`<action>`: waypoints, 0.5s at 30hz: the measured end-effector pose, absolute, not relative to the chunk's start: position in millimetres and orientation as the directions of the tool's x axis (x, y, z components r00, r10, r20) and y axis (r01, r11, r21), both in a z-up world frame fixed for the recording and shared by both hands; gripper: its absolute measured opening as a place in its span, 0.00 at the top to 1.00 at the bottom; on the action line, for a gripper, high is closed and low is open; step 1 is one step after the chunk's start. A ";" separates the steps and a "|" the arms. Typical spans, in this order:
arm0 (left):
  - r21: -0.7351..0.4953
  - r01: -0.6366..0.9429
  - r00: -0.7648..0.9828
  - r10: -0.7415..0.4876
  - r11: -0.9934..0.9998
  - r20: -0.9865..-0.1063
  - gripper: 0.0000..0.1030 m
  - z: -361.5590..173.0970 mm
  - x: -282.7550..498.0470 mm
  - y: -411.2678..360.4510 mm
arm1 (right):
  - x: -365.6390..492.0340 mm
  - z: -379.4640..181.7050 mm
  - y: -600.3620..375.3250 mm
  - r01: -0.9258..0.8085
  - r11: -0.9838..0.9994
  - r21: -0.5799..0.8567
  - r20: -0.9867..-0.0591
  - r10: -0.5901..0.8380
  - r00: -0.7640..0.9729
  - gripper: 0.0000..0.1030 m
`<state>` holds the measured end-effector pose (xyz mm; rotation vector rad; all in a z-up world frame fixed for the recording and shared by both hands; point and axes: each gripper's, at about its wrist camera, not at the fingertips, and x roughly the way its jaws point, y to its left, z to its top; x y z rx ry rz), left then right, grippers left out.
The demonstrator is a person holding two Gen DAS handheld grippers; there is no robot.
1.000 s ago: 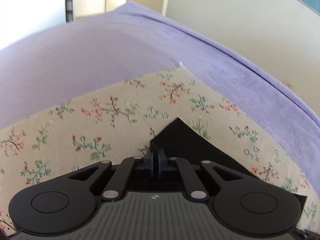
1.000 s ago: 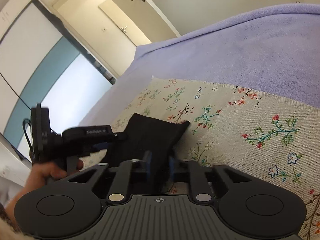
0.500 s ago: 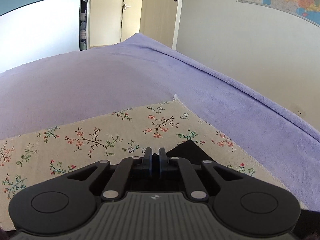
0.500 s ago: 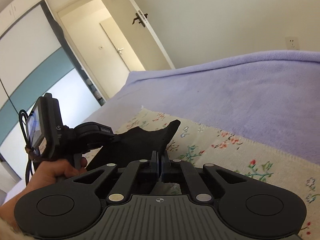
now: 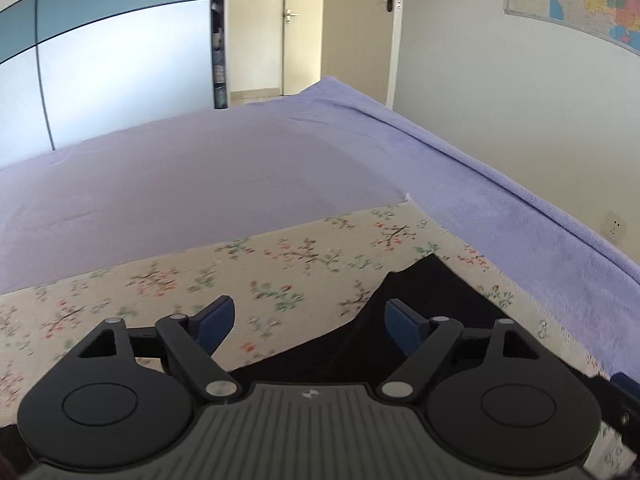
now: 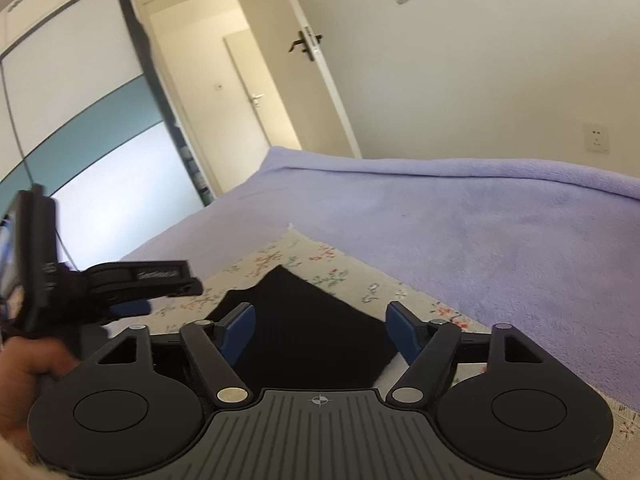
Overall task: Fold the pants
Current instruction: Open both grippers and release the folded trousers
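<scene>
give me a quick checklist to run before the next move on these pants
1. Left gripper open and free of cloth: ok, fingers spread, nothing between them.
2. Right gripper open and free of cloth: ok, fingers wide apart above the pants.
3. Pants lying on the flowered cloth, not hanging off it: ok for the part in view; the near end is hidden behind the grippers.
4. Fold lying flat and even: cannot tell, the black fabric shows no detail and one corner looks peaked.
5. Grippers apart from each other: ok, the left one sits off to the side in the right wrist view.
6. Purple blanket free of other things nearby: ok.
</scene>
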<state>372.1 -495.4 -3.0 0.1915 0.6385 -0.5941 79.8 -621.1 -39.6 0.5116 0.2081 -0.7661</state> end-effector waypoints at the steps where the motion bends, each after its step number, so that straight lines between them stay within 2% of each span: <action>1: -0.011 0.562 0.647 -0.448 0.827 -0.617 0.00 1.4 368.3 -478.7 | 80.8 -37.1 -621.3 0.695 0.615 0.373 -0.370 -0.588 0.719 0.24; 10: 0.039 0.444 0.702 -0.321 0.895 -0.635 0.00 33.5 320.8 -327.0 | 84.9 -9.5 -588.6 0.587 0.716 0.378 -0.496 -0.380 0.781 0.11; 15: 0.071 0.353 0.735 -0.230 0.933 -0.638 0.00 46.7 302.3 -239.7 | 92.8 21.6 -546.1 0.550 0.785 0.285 -0.521 -0.355 0.776 0.08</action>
